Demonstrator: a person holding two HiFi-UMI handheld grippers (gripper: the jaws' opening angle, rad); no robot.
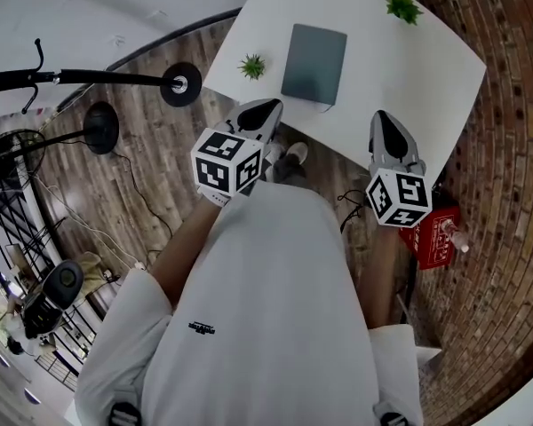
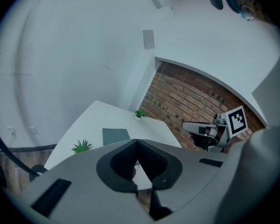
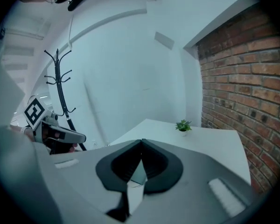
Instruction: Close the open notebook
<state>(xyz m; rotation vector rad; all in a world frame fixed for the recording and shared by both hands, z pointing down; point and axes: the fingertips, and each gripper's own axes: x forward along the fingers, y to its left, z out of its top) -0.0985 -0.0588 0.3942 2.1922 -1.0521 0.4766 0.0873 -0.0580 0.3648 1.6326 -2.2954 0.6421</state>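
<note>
White table (image 1: 426,69) beside a brick wall (image 1: 506,149). On its middle, lying flat and closed, a grey-green notebook (image 1: 314,63). Held at the table's near edge, clear of the notebook: left gripper (image 1: 261,112), jaws pressed together with nothing between them; right gripper (image 1: 384,124), jaws likewise together and empty. Smallest of all, a green plant (image 1: 252,66) just left of the notebook and a second plant (image 1: 403,8) toward the far right corner.

Notebook (image 1: 314,64) on table (image 1: 444,74) between left plant (image 1: 252,66) and right plant (image 1: 403,8)
</note>
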